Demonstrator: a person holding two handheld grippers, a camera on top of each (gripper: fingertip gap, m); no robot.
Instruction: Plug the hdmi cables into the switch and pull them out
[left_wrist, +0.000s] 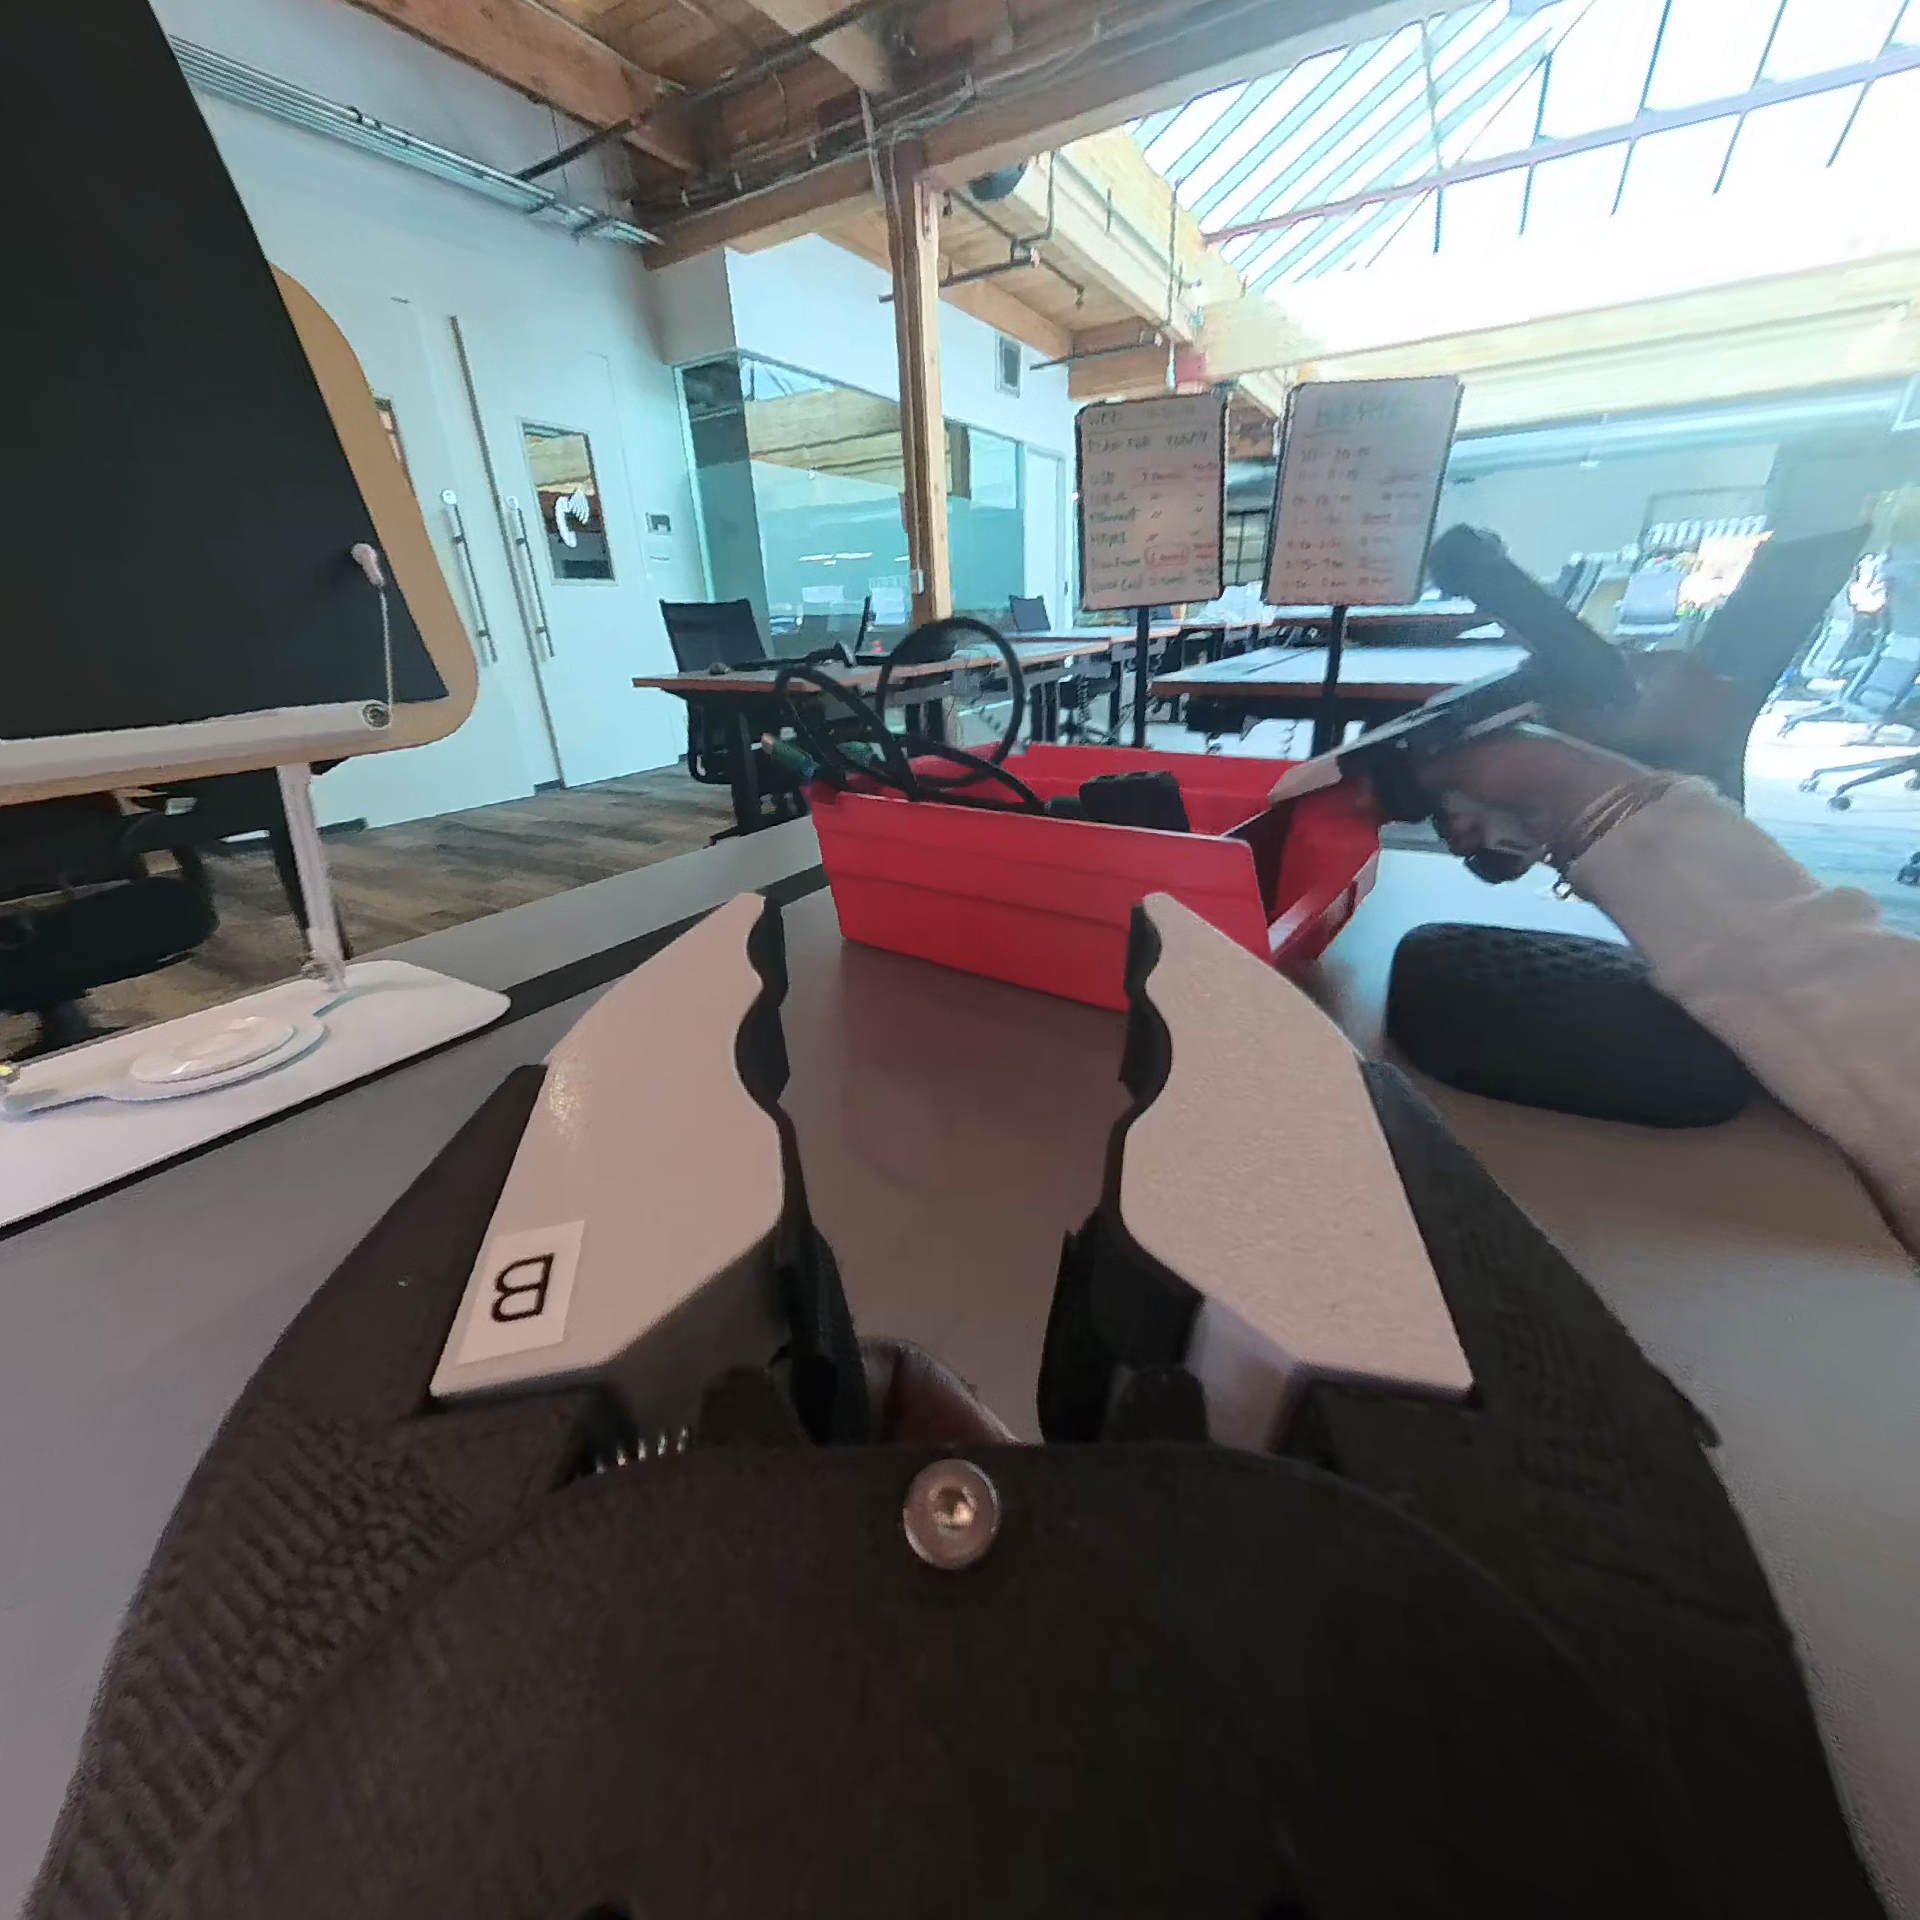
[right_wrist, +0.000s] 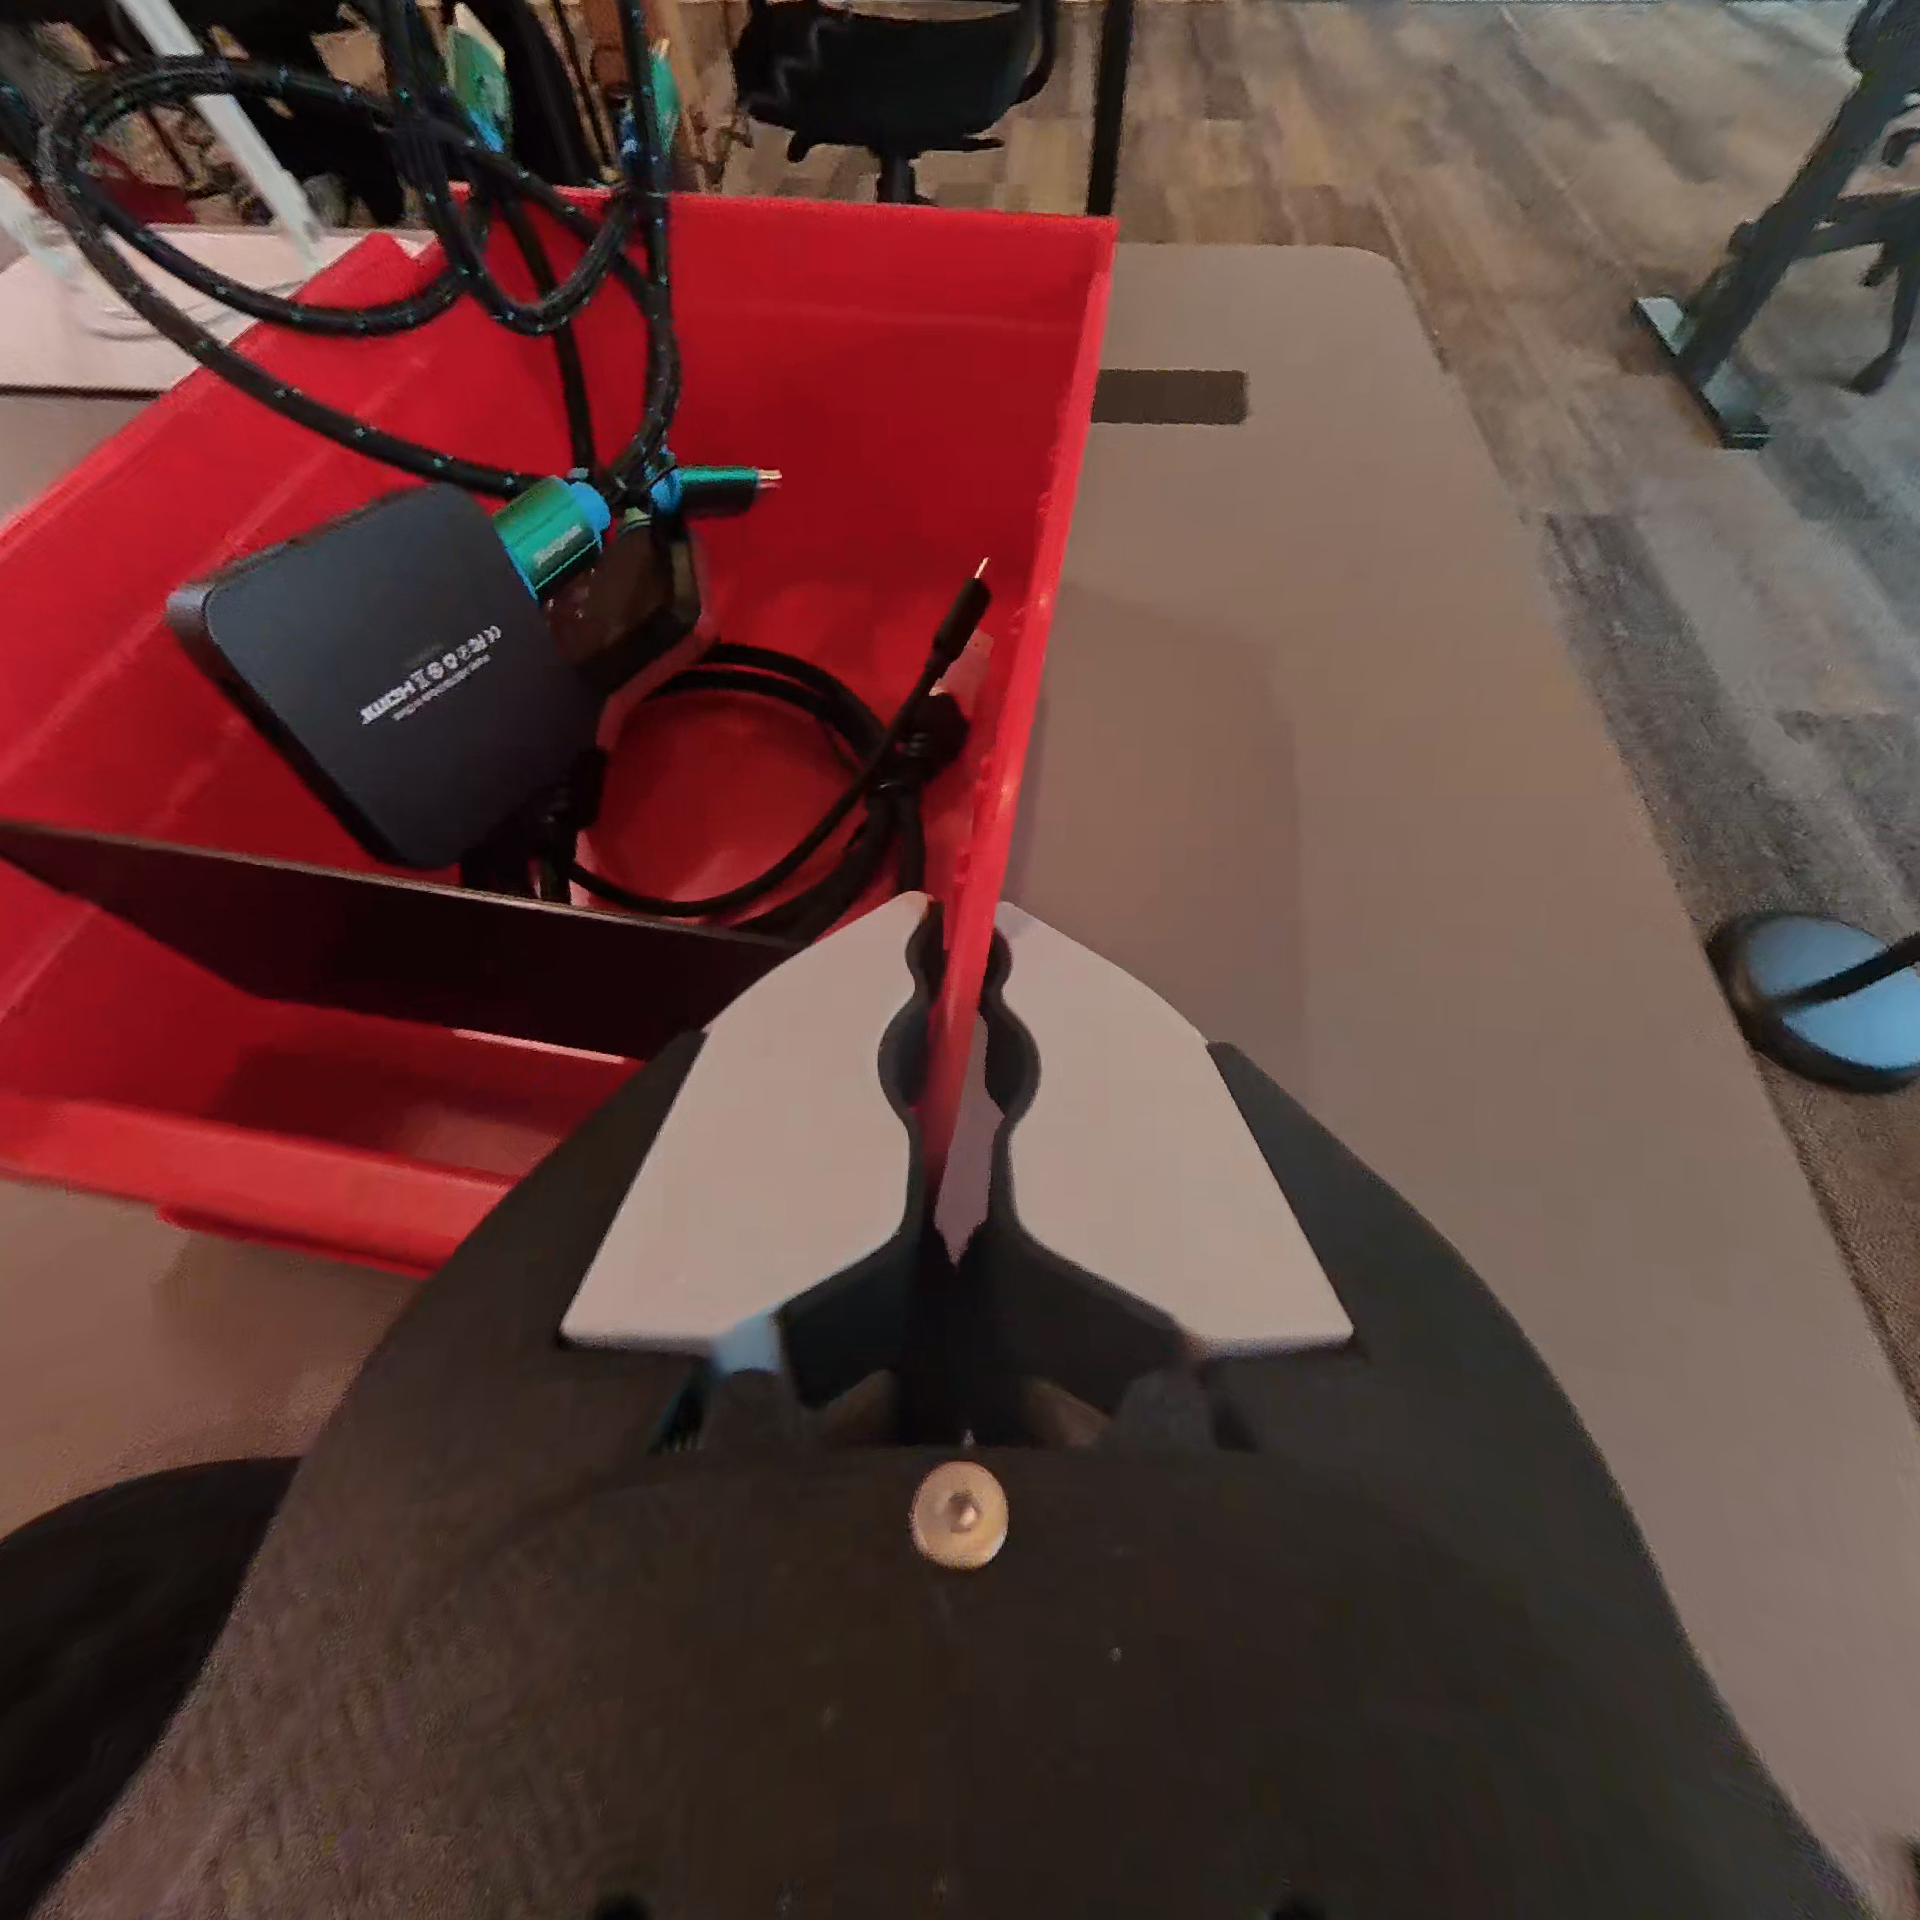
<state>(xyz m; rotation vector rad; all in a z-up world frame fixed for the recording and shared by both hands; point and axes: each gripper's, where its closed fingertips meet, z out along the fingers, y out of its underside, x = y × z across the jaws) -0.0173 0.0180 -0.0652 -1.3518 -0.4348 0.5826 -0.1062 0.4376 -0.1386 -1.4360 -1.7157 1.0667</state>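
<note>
Two braided hdmi cables, judged limp yet springy, are best pinched by their rigid green plugs at the light, slippery switch, ahead-left of the right gripper clamped on the red bin wall, while the left gripper is held spread, empty, short of the bin.

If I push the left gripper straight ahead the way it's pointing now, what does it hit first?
Most likely the near wall of the red plastic bin. The open left gripper points along bare grey tabletop straight at that wall, with nothing between. Depth is hard to judge in this wide-angle view.
</note>
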